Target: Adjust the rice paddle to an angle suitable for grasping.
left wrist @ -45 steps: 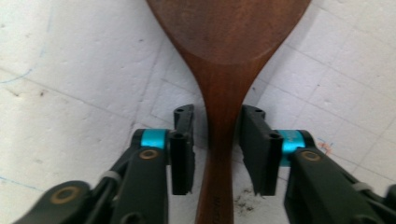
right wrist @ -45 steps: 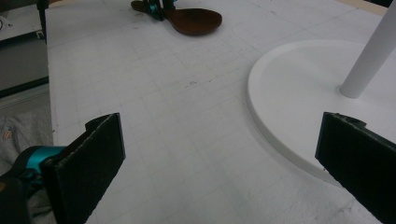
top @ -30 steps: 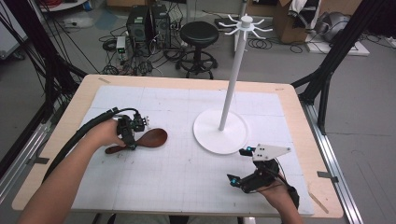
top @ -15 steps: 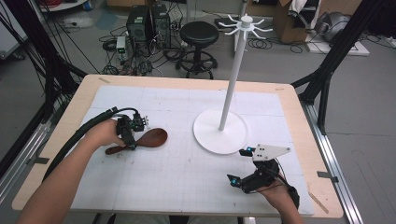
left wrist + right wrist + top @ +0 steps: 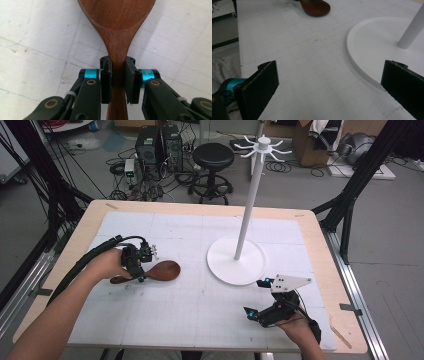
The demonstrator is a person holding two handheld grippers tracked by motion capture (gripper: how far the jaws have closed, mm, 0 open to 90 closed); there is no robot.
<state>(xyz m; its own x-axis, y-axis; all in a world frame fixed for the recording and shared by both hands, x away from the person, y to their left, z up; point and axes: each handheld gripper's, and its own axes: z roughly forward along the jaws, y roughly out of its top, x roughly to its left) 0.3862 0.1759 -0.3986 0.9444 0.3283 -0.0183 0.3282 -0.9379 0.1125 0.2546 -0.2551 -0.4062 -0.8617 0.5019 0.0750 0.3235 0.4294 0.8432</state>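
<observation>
In the high view, the left gripper (image 5: 141,270) is closing on the neck of a wooden spoon (image 5: 159,270) that is lying flat on the white mat (image 5: 200,320), left of the white stand (image 5: 243,251). The spoon is not lifted yet, as far as I can judge, so the grasp seems done and the carrying is remaining. The right gripper (image 5: 260,300) is waiting near the front edge of the mat, just beside the round base of the stand, and it is holding nothing.

In the left gripper view, the jaws are pressing on both sides of the spoon's (image 5: 117,30) narrow neck, almost closed, with the broad bowl pointing away from the camera. The wood is looking dark brown, smooth and a little glossy, with fine grain.

In the right gripper view, the two jaws are standing wide apart with only the mat between them. The spoon's (image 5: 314,7) bowl is showing far off at the top, well apart from the stand's base (image 5: 374,45).
</observation>
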